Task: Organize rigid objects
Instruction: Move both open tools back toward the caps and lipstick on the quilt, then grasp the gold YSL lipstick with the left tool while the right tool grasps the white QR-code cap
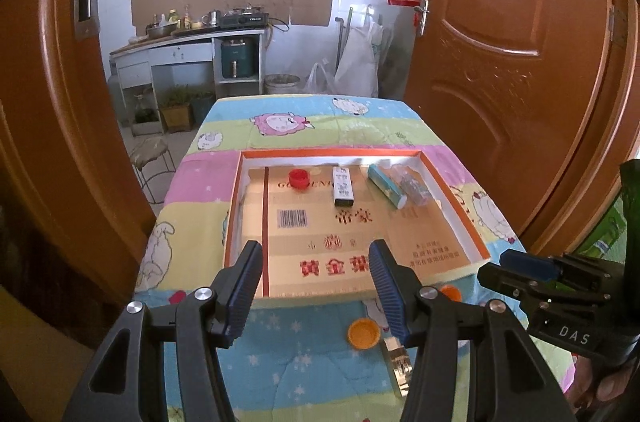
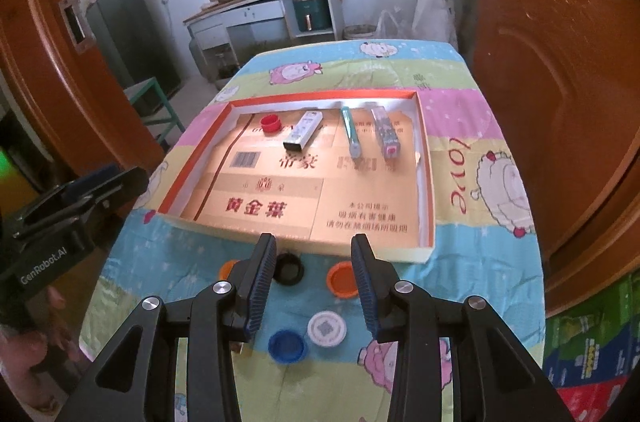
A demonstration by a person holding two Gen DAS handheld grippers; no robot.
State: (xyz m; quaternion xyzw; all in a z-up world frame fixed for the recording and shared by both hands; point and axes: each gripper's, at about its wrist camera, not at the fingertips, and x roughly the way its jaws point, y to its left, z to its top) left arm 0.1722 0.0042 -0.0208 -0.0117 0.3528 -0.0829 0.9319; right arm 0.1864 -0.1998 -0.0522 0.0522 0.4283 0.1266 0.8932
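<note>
Both the left gripper (image 1: 316, 286) and the right gripper (image 2: 314, 282) hang spread and empty, just short of the tray's (image 2: 424, 182) near rim; loose caps (image 2: 342, 278) lie between the fingers, bare tray floor beyond.

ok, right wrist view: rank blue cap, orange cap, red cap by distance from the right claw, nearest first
1. blue cap: on the cloth just below the right claw, slightly left.
2. orange cap: on the cloth by the tray's near edge, beside the right finger.
3. red cap: inside the tray, far left corner.
</note>
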